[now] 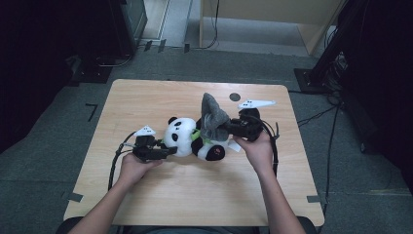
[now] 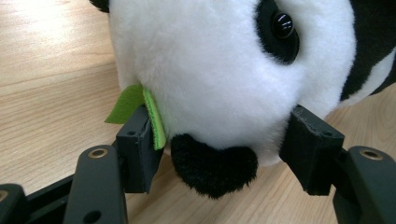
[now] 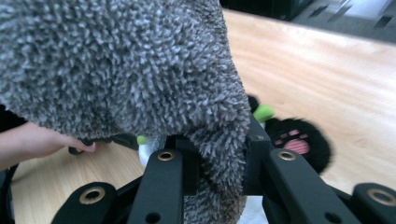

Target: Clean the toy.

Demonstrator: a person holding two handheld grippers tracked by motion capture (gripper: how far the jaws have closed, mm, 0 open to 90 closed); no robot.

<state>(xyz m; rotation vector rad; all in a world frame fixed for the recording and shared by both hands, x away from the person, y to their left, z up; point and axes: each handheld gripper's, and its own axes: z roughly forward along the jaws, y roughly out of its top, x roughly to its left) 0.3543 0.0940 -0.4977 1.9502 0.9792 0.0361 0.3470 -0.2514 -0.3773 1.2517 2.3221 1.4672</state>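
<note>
The left gripper clamps the plush panda's head against the wooden table to steady it while the right gripper pinches the grey fleece garment lifted above its body.

Two black hand-held grippers, bare forearms
Left hand-held gripper and right hand-held gripper: black jaws with brass-ringed screw holes (white three-cornered top plates), black cables trailing.

Panda on table — cloth above
</note>
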